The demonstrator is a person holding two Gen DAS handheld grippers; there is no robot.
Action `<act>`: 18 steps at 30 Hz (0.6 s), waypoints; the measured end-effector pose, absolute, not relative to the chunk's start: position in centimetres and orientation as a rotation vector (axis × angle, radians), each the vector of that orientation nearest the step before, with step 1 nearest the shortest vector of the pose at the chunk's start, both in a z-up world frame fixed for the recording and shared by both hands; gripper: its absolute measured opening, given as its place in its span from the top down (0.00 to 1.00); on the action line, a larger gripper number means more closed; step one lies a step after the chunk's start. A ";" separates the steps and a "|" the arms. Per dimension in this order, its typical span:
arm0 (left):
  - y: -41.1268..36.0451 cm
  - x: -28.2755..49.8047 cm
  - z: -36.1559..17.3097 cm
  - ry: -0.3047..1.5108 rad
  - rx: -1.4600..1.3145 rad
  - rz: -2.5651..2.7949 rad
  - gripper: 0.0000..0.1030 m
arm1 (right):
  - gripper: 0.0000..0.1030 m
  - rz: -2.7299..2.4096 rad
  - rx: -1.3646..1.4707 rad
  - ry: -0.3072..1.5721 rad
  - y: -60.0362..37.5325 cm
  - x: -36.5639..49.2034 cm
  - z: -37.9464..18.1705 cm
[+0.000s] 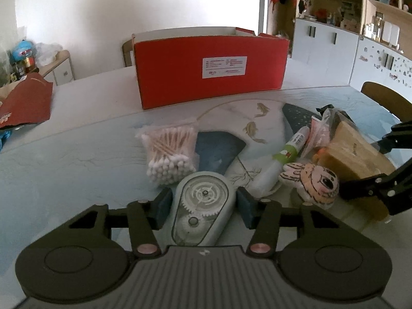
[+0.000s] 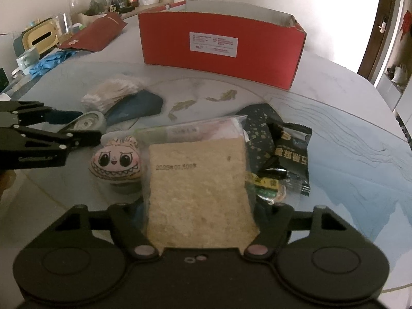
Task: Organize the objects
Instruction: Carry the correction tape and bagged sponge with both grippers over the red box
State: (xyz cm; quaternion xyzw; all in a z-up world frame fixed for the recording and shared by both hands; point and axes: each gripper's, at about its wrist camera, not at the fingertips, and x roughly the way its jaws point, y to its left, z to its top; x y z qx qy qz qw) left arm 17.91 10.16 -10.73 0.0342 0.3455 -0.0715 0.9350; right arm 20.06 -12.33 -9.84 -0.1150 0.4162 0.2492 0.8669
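We see a pale marbled table (image 1: pixel 77 159) with a printed fish pattern, a white wall behind it and shelves and white cabinets (image 1: pixel 327 36) off to the right; an open red box (image 1: pixel 211 69) stands at the far side, its labelled long wall facing us.

Our left gripper (image 1: pixel 203 206) has its pads set either side of a pale green tape dispenser (image 1: pixel 200 206) — touching it or just short, we cannot tell; its long axis runs away from us toward the box. Our right gripper (image 2: pixel 200 221) is closed on a bagged tan cracker block (image 2: pixel 198 193), whose long axis likewise points at the box.

Around them: a bag of cotton swabs (image 1: pixel 170 154) just beyond the dispenser; a white-and-green tube (image 1: pixel 280 159); a plush face toy (image 2: pixel 116 162) between the two grippers; dark snack packets (image 2: pixel 291 152) right of the block.
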 end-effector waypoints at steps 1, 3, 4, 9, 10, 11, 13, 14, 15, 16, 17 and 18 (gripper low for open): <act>10.1 17.9 -10.7 0.708 0.069 -0.144 0.49 | 0.28 0.522 -0.240 0.869 -12.3 19.9 -9.7; 10.0 17.9 -10.7 0.712 0.061 -0.140 0.49 | 0.28 0.521 -0.242 0.860 -12.3 19.6 -9.4; 10.0 17.8 -10.6 0.715 0.057 -0.140 0.49 | 0.28 0.522 -0.243 0.855 -12.3 19.4 -9.2; 9.7 17.2 -10.0 0.715 0.038 -0.138 0.49 | 0.28 0.521 -0.227 0.829 -12.5 18.5 -7.9; 9.6 17.1 -9.9 0.715 0.035 -0.139 0.49 | 0.28 0.520 -0.225 0.824 -12.6 18.3 -7.6; 9.5 17.0 -9.7 0.716 0.030 -0.137 0.49 | 0.29 0.516 -0.225 0.817 -12.7 18.2 -7.4; 9.3 16.8 -9.3 0.717 0.023 -0.134 0.49 | 0.29 0.512 -0.218 0.806 -12.9 18.0 -6.8; 9.1 16.7 -9.1 0.717 0.023 -0.134 0.49 | 0.29 0.510 -0.213 0.800 -13.0 17.9 -6.5; 8.9 16.6 -8.8 0.714 0.022 -0.132 0.49 | 0.29 0.506 -0.212 0.796 -13.1 17.8 -6.2; 8.7 16.5 -8.4 0.710 0.020 -0.132 0.49 | 0.29 0.501 -0.211 0.791 -13.2 17.7 -5.9; 8.5 16.4 -8.0 0.707 0.020 -0.133 0.49 | 0.29 0.500 -0.206 0.786 -13.3 17.6 -5.6; 8.3 16.4 -7.7 0.703 0.019 -0.135 0.49 | 0.29 0.500 -0.203 0.783 -13.4 17.6 -5.3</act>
